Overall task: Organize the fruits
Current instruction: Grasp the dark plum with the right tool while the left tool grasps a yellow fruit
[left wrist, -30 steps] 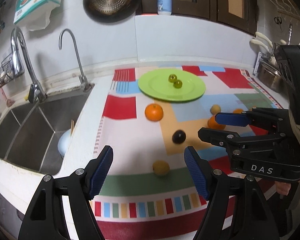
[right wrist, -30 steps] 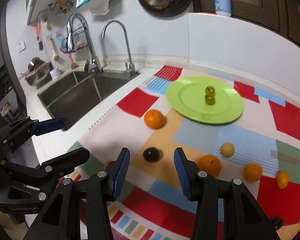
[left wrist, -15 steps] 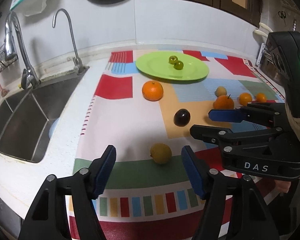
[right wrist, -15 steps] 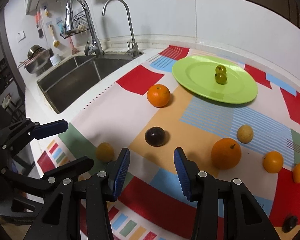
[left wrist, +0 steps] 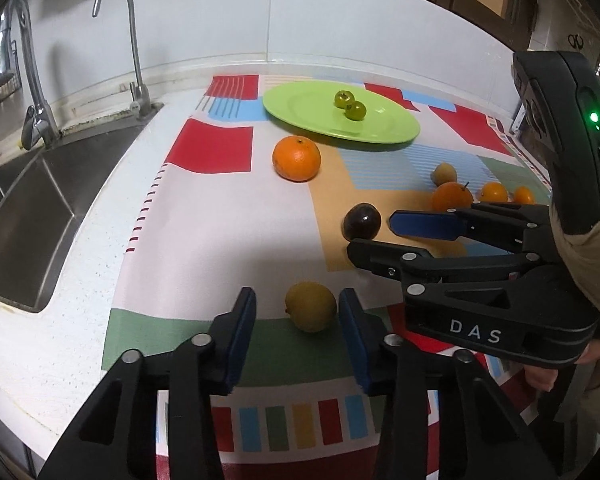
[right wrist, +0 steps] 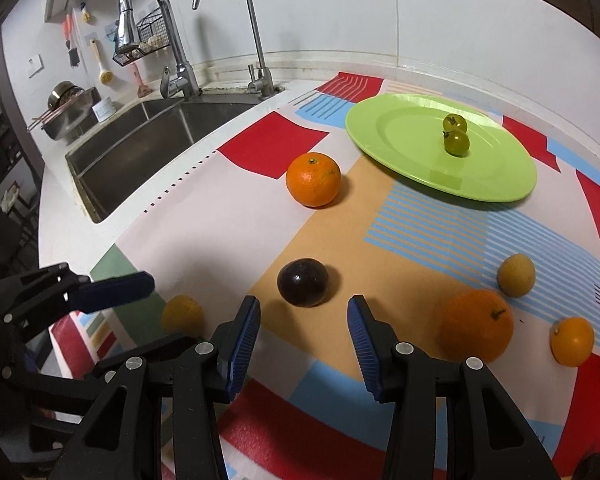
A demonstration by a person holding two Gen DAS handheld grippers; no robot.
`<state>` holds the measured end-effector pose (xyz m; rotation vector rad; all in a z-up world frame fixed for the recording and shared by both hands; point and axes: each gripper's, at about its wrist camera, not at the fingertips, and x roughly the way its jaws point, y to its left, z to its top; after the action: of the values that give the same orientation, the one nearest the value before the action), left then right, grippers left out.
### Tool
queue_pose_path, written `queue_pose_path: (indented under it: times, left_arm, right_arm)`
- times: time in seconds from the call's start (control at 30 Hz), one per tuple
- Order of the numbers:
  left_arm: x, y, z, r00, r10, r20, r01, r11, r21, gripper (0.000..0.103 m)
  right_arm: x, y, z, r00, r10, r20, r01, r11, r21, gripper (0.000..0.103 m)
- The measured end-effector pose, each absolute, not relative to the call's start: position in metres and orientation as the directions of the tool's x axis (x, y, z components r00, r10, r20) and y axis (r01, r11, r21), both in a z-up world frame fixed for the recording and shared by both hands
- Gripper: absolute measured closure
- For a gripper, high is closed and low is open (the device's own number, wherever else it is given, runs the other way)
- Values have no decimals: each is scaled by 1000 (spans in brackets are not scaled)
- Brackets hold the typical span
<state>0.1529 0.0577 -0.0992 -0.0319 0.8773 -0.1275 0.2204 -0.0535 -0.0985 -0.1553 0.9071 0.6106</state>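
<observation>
Left wrist view: your left gripper [left wrist: 298,320] points down at a yellow lemon [left wrist: 310,306] lying on the patterned mat [left wrist: 204,240] that covers the surface. Its fingers have just been closing; the lemon sits between the blue pads, which stand clear of it on both sides. Your right gripper [left wrist: 384,236] reaches in from the right toward a dark plum [left wrist: 361,221]. Farther back lie a large orange [left wrist: 296,158] and a green plate [left wrist: 396,130] holding two green fruits [left wrist: 350,105].

Right wrist view: your right gripper's fingers are released, parted around empty space, with the plum just beyond the tips. A stemmed orange [right wrist: 477,325] lies to its right, a pale round fruit [right wrist: 515,275] behind that. The sink [right wrist: 140,140] is at far left.
</observation>
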Motion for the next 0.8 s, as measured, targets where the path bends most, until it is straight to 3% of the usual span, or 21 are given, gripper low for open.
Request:
queue_pose_path:
  times: [0.1,0.37,0.53,0.8]
  left_arm:
    - [156,58,-100,618,-147,-773,110,989,-100,75]
    - [162,63,-92,619,-94,-780,76,995,-61,75]
    - [168,66,-87,616,-82,-784,66,996,-52,75]
    - [168,65,-72,642,-84,-762,81,996,-41,75]
  right_arm:
    - [223,-52,-100,458,429,-778,-558,821,125,57]
    - [228,-49,-100,455,434,-777,-560,818,129,62]
    - [230,-49,-100,445,444,-778,-566,813,140,73]
    - [226,-51,-88,449,473,-758,-562,809,173,73]
